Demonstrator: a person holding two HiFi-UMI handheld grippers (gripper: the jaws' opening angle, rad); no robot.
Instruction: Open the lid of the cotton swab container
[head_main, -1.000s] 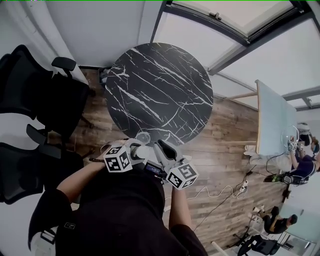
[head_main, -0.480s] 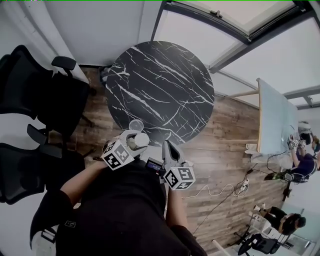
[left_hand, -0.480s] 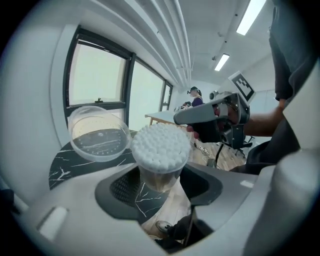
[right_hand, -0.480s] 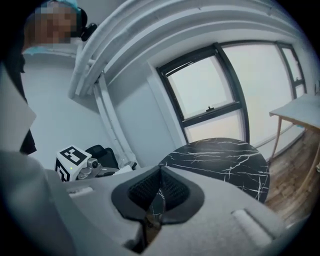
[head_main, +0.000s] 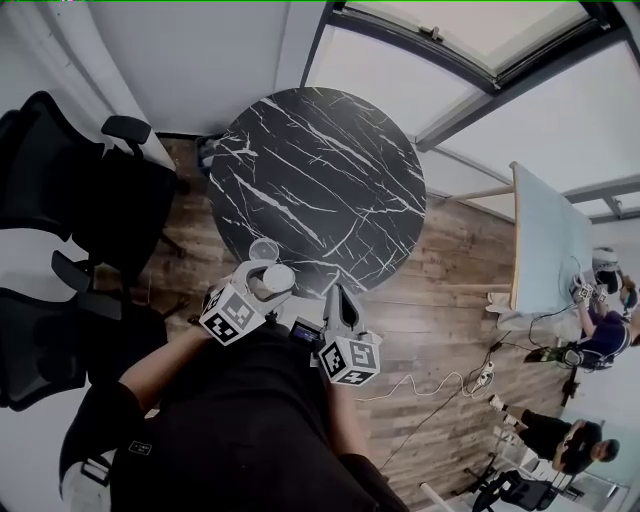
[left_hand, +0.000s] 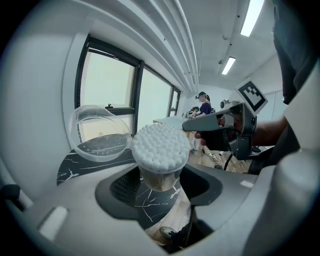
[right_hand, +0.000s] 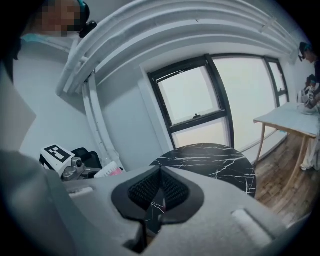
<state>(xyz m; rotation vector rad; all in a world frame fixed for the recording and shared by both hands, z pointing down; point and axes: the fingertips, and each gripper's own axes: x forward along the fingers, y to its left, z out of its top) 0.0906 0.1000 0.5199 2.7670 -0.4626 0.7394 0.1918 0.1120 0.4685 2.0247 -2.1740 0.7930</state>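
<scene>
Table (head_main: 320, 180), round black marble, takes the middle of the wood floor (head_main: 450, 300), w/ black chairs (head_main: 70, 190) off its left edge. A person in black stands at the near edge, one gripper in each hand.

Left gripper (head_main: 270, 282) is raised over the near edge, a bit left of centre. Its jaws are narrow and clamped on the lower body of the container (left_hand: 159, 176), pads on both sides, and it sits roughly upright. So the container is in the air in that grip, not on the table.

Right gripper (right_hand: 160, 187) hangs just right of it, over the near edge, not touching it. Its jaws are pressed together w/ nothing between them, only table showing past the tips.

Lid (left_hand: 97, 132) is clear and already swung back on the far side from the right gripper. It looks attached at the rim, prob. by a hinge. Swabs (left_hand: 161, 147) stand packed w/ heads exposed, slightly above the rim.

My read: the opening itself looks done or near done. To finish well:
- Keep the left grip firm & low on the body so the thin wall doesn't buckle.
- Keep the container upright; a tilt could shed swabs.
- If the lid wants to spring back, nudge its free edge further w/ the closed right tips, pushing away from the hinge, not down on the swabs.
- Take the right gripper away sideways, clear of the lid.
</scene>
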